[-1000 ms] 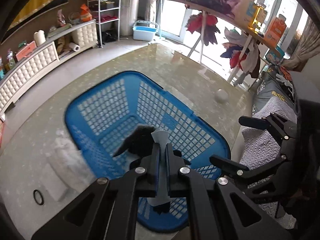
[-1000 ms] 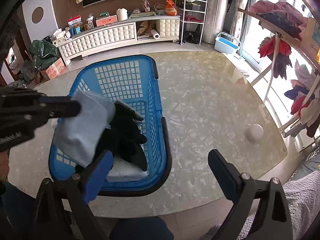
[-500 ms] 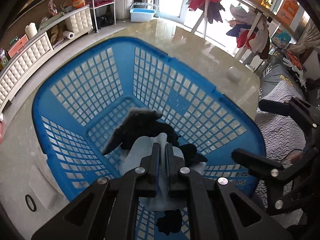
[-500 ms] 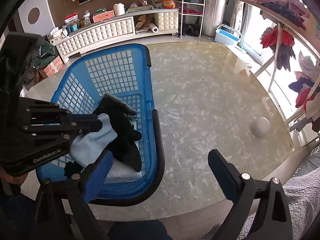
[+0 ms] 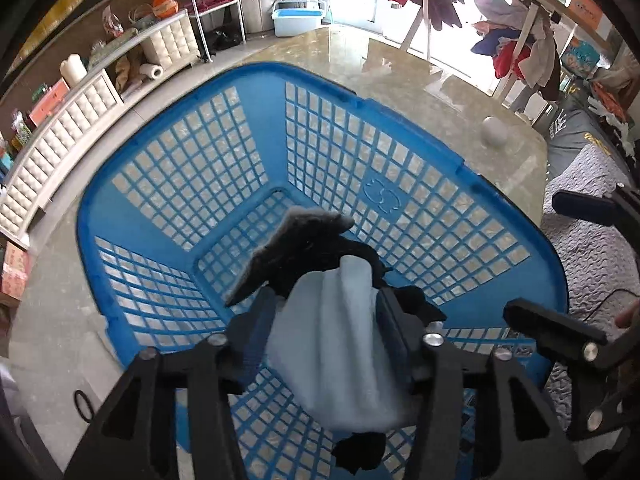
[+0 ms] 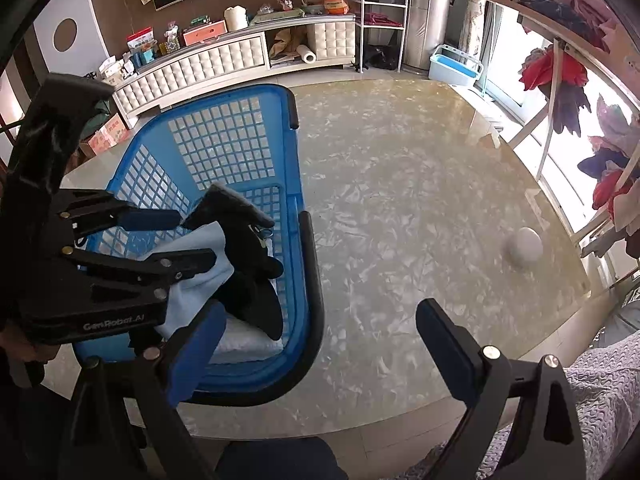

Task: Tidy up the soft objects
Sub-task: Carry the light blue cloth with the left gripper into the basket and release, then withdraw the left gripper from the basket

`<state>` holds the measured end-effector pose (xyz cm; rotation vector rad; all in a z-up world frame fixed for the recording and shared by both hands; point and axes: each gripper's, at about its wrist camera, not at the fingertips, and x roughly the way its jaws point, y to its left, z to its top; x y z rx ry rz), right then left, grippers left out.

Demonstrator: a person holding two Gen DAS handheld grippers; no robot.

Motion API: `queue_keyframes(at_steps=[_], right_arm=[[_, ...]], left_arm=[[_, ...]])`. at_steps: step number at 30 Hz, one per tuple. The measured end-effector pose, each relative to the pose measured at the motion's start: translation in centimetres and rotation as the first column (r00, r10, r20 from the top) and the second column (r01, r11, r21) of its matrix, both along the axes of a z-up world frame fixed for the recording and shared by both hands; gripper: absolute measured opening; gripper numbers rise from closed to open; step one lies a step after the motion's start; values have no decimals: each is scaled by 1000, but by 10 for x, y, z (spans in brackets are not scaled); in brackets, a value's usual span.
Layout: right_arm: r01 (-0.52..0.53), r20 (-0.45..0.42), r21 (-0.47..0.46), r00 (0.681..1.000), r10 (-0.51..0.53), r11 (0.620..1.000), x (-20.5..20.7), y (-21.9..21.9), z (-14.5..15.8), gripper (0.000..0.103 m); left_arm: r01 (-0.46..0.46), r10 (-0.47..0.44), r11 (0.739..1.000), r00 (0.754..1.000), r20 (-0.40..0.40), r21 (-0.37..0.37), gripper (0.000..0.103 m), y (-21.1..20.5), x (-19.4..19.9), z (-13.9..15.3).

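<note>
We find the left gripper [image 5: 326,312] spread apart over the blue basket [image 5: 176,92], the light blue cloth [image 5: 340,344] lying loose between its fingers, no longer pinched, atop a black garment [image 5: 304,244] inside. The right gripper [image 6: 316,336] stands wide and empty above the table [image 6: 400,200]. Risk: on withdrawal, a finger may snag the cloth and drag it over the rim.

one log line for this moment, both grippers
left gripper: open, over light blue cloth | cloth: in blue basket | right gripper: open, empty
</note>
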<state>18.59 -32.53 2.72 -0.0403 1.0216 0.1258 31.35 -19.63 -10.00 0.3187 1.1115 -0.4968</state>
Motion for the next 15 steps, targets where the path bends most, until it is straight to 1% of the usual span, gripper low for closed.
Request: queue_keyframes(at_steps=[1, 2, 6, 9, 11, 12, 13, 14, 15], right_arm=[[2, -1, 6, 1000, -2, 1000, 0, 0, 0, 96], [3, -1, 9, 1000, -3, 1000, 0, 0, 1, 96], [-3, 11, 16, 1000, 3, 1000, -2, 5, 6, 96], [-13, 22, 20, 1000, 12, 1000, -5, 11, 12, 96], [-17, 30, 25, 999, 16, 1000, -6, 16, 16, 96], [-21, 35, 28, 999, 20, 999, -7, 19, 19, 96], [-26, 43, 28, 999, 25, 999, -8, 23, 22, 96], [-30, 49, 25, 998, 29, 999, -8, 26, 24, 96], [-40, 58, 24, 998, 38, 999, -9, 30, 28, 96]], left_arm=[[4, -4, 1000, 1000, 3, 3, 62, 1, -2, 3], [7, -7, 1000, 1000, 4, 2, 63, 3, -4, 5], [10, -10, 1000, 1000, 21, -11, 63, 13, -11, 17], [-15, 16, 1000, 999, 34, -10, 63, 26, -14, 25], [-44, 45, 999, 998, 47, -29, 64, 38, -17, 32], [-52, 54, 998, 997, 48, -42, 67, 44, -19, 35], [-63, 66, 997, 996, 57, -54, 80, 51, -22, 41], [-70, 73, 996, 995, 65, -57, 89, 57, -25, 44], [-76, 81, 995, 994, 77, -60, 89, 64, -29, 48]])
